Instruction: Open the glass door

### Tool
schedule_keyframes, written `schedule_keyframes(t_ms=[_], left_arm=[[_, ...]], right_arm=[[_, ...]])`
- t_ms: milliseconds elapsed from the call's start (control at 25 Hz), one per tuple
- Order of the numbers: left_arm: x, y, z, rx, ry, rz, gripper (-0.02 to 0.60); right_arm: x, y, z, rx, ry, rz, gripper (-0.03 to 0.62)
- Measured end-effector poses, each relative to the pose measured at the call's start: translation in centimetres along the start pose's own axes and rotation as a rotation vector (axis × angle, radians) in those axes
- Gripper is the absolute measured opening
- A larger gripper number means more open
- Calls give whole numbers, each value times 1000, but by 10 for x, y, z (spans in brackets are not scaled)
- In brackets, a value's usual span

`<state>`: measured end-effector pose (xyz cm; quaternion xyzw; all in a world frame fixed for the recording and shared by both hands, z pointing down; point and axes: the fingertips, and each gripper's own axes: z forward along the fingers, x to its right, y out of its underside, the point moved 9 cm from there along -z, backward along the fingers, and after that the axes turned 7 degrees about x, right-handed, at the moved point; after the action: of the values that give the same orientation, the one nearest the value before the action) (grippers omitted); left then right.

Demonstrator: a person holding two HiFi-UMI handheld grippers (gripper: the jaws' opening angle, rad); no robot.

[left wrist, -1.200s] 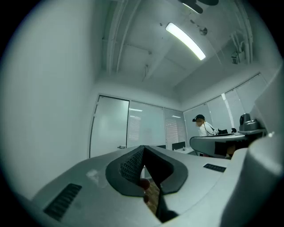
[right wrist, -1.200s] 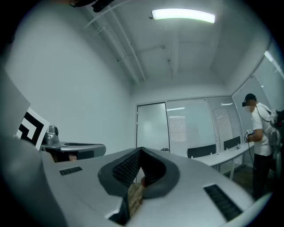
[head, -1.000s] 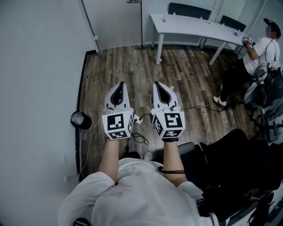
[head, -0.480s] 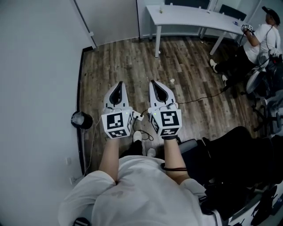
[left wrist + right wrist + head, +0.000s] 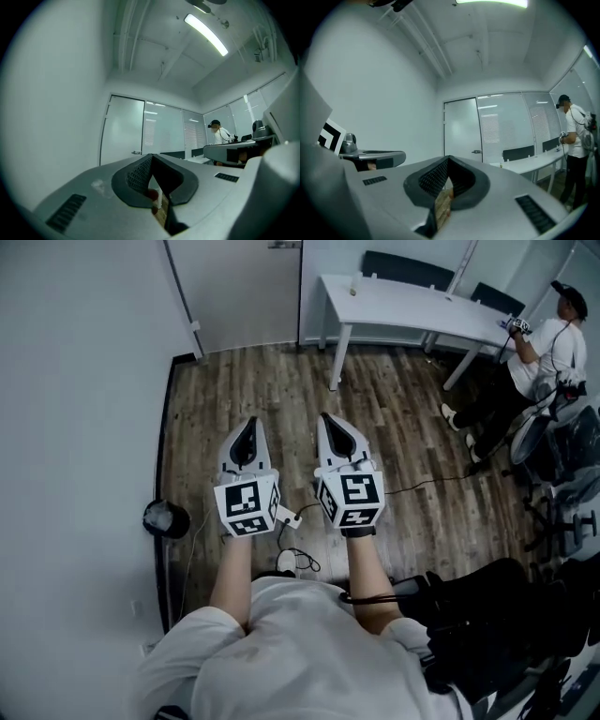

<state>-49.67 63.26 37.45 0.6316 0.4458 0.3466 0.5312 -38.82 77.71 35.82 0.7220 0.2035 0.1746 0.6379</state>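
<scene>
The person is holding the left claw (image 5: pixel 249 427) and the right claw (image 5: pixel 330 423) side by side, both pointing level toward the glass door (image 5: pixel 246 292). Each claw is keeping its jaws pressed together with nothing between them. The door is standing at the far end of the wooden floor (image 5: pixel 394 409) and appears shut. Its handle (image 5: pixel 136 152) is sitting on the edge nearer the white surface (image 5: pixel 412 306), where another person (image 5: pixel 544 343) is working off to the door's right. Both claws are hanging well apart from the door, so the step in hand is probably the approach, with the opening itself not yet begun. The next move likely calls for closing the gap to the door. One claw would then line up with the handle and part its jaws enough to take hold.
</scene>
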Motion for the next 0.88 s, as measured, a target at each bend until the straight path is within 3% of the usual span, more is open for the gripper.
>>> schedule_keyframes(t_ms=[200, 320, 520, 880], left_arm=[[-54, 12, 30, -2, -47, -89, -11], [-81, 18, 52, -2, -78, -86, -11], [-89, 33, 95, -24, -77, -96, -11], [-93, 67, 216, -19, -110, -79, -11]], right_arm=[[-29, 11, 60, -37, -54, -31, -5], [-30, 23, 89, -68, -59, -37, -4], [-7, 27, 134, -74, -58, -22, -5], [54, 55, 248, -51, -144, -1, -4]])
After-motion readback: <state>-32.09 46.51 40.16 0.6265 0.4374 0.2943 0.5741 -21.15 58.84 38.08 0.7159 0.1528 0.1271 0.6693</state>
